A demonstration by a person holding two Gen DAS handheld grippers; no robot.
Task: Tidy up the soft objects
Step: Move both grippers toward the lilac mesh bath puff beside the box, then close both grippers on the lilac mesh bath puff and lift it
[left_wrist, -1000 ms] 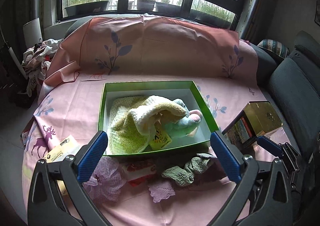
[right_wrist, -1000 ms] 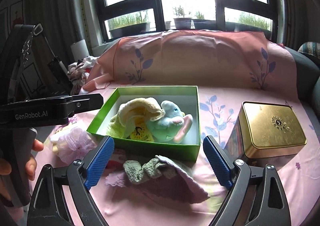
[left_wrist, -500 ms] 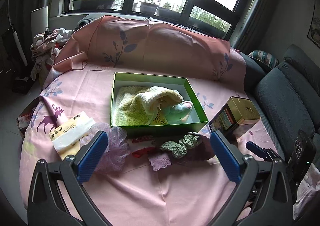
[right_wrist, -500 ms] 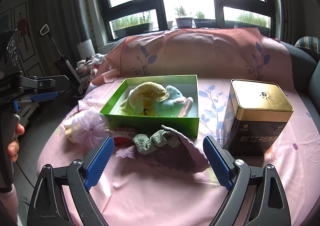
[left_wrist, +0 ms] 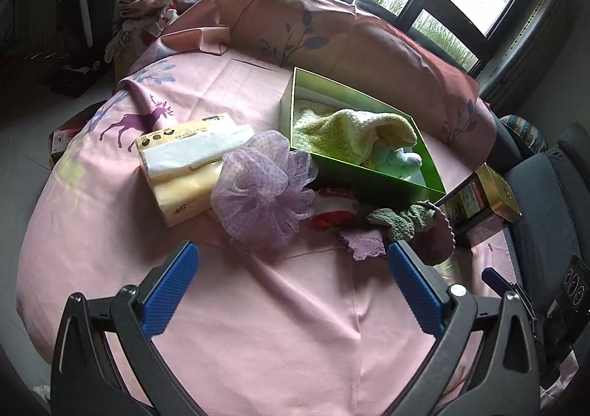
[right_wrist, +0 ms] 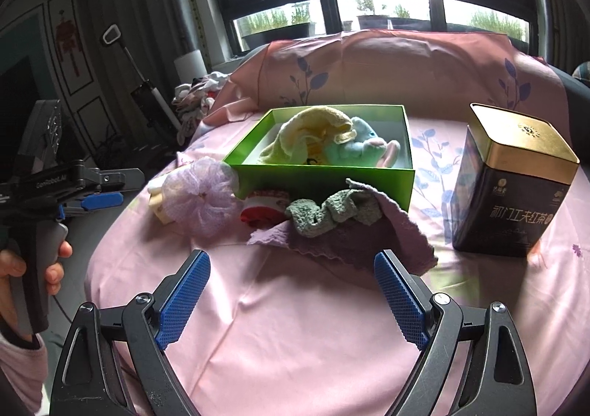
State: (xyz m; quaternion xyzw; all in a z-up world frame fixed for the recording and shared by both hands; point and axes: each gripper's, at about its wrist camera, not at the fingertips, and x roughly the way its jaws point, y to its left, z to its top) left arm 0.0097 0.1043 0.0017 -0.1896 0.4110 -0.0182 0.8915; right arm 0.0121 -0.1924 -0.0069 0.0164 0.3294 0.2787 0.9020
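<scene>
On the pink sheet, just before the green box, your purple mesh puff, grey-green knit piece and purple cloth lie loose. Both your left gripper and right gripper have jaws spread wide, holding nothing. Inside the box you see a yellow towel over a plush toy.

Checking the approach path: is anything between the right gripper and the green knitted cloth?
Nothing visible. The open right gripper faces the green knitted cloth on the purple cloth; only bare pink sheet lies between.

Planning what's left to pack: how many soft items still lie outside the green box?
4: purple mesh pouf by the box's left corner, red-white fabric item, grey-green knit cloth and purple cloth in front. More may hide underneath.
</scene>
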